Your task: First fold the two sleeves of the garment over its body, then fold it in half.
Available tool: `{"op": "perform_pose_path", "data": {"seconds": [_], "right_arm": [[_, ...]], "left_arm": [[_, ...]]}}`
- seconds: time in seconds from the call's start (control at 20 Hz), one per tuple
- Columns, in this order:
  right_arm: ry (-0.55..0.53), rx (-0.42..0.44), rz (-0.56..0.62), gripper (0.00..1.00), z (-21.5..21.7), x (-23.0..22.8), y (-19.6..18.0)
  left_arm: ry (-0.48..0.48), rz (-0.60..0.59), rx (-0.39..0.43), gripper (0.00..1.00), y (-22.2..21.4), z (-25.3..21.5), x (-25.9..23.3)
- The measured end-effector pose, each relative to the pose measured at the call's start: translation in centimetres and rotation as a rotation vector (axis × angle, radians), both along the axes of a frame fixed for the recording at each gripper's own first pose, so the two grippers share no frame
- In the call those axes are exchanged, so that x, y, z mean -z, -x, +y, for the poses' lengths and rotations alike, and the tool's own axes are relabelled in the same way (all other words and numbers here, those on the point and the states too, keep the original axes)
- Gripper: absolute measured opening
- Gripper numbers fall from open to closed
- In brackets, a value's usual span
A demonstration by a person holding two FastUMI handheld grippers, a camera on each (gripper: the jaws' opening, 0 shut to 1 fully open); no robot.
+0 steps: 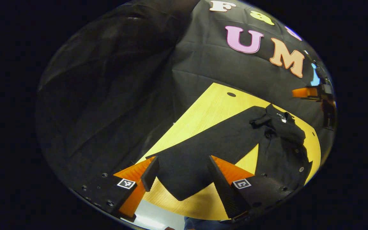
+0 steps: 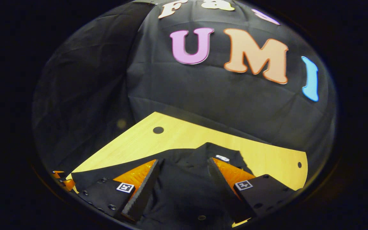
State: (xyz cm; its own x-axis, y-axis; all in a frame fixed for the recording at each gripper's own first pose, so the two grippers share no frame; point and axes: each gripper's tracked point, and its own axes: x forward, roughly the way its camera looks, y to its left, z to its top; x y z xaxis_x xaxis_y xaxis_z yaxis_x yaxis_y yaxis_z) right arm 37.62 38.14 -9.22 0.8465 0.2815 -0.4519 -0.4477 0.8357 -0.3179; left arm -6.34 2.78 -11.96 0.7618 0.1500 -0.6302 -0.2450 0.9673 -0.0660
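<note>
**Operator A:** Where do we find the garment relative to each pair of tongs?

**Operator B:** It lies flat on the worktop. One sleeve stretches from the body toward the left tongs, its cuff end between the wide-spread fingers. Nothing is gripped.

**Operator A:** And the long axis of that sleeve?

**Operator B:** In the left gripper view it runs from the cuff near us up and right to the collar. We judge the fold must carry the cuff along that line, onto the body.

**Operator A:** The right tongs?

**Operator B:** Also spread wide and empty, hovering over the garment's body, collar label just ahead. We cannot tell whether they touch the cloth. The left tongs are nearer this sleeve.
</note>
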Motion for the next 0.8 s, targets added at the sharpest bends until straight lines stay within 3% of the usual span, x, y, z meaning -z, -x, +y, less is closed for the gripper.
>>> {"op": "perform_pose_path", "data": {"seconds": [0.2, 0.55, 0.8], "right_arm": [[-0.036, 0.086, -0.071, 0.98, -5.7, -3.1, 2.9], [-0.053, 0.226, -0.146, 0.98, -13.5, -3.8, 6.6], [-0.105, 0.273, -0.088, 0.97, -15.6, -1.3, 8.9]], "left_arm": [[-0.011, 0.064, 0.035, 0.95, 0.0, -0.5, 0.6], [-0.076, 0.120, 0.081, 0.96, 0.1, -0.7, 0.8], [-0.081, 0.075, 0.062, 0.96, 0.3, -0.5, 0.8]]}}
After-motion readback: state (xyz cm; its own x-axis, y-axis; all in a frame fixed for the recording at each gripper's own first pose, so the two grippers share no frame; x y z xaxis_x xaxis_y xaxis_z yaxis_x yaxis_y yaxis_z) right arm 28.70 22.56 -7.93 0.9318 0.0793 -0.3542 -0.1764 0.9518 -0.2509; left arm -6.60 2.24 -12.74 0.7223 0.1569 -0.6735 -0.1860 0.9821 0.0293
